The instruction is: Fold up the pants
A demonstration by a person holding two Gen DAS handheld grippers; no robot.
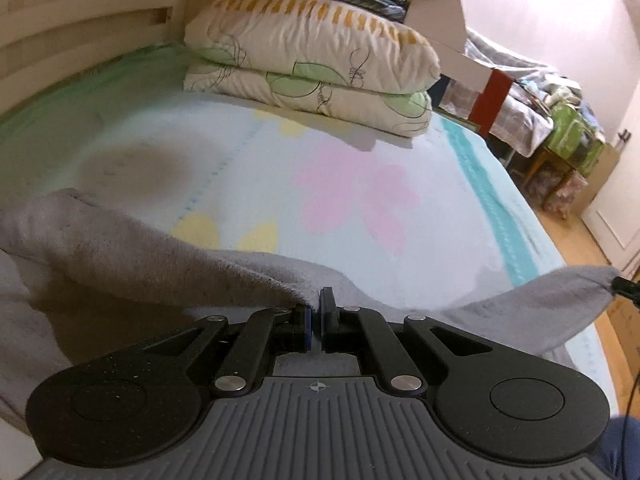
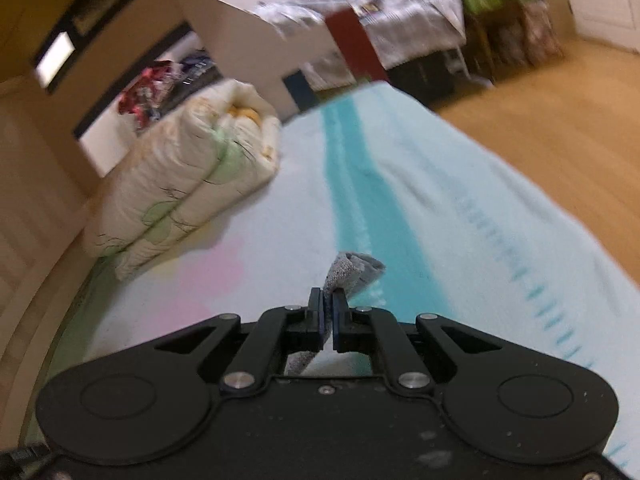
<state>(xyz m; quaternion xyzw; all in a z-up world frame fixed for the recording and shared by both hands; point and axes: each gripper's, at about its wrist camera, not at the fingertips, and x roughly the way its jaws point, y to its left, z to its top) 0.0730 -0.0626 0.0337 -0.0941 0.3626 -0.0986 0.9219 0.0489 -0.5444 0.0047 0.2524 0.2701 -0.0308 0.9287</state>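
Low centre of both frames: my left gripper (image 1: 316, 306) and right gripper (image 2: 327, 306) each pinch the grey pants (image 1: 140, 252) above the bedspread (image 1: 248, 152).

Pants (image 1: 120, 248) cut off left; right view blurred

Both views sit low over the bed, each looking forward along its own fingers. The left wrist camera rides behind the left gripper (image 1: 319, 312), close above the flowered blanket (image 1: 248, 168), facing the folded quilt (image 1: 312, 64) by the headboard, with the wooden floor (image 1: 576, 236) at its right edge. The right wrist camera sits behind the right gripper (image 2: 327, 312), rolled to one side and blurred, facing along the same blanket (image 2: 420, 208). Both share the quilt (image 2: 184, 184), the blanket's teal stripe, the red post and the cluttered far side of the room.
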